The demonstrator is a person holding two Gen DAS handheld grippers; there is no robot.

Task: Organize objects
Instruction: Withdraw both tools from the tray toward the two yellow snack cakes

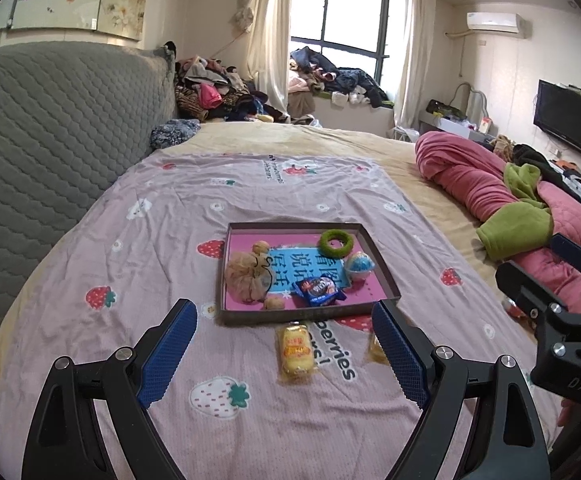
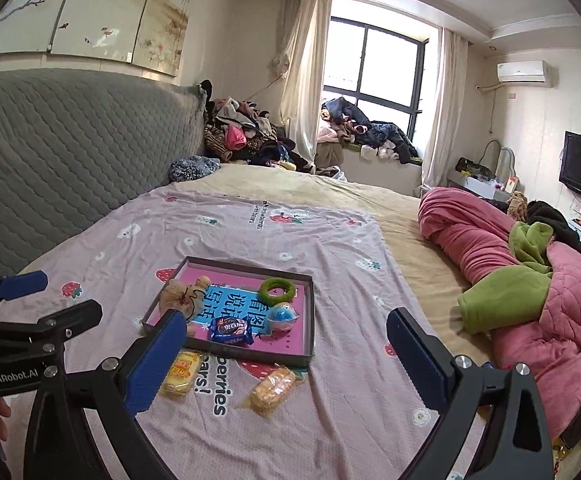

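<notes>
A shallow dark tray with a pink floor lies on the strawberry-print sheet. In it are a green ring, a blue-and-white ball, a blue biscuit packet, a tan mesh pouch and walnuts. Two yellow wrapped cakes lie on the sheet in front of the tray, one to the left, the other to the right. My left gripper hovers open above the left cake. My right gripper is open too, with nothing between its fingers.
A grey quilted headboard runs along the left. A rolled pink and green quilt lies on the bed's right side. Piles of clothes sit at the far end by the window. A television hangs on the right wall.
</notes>
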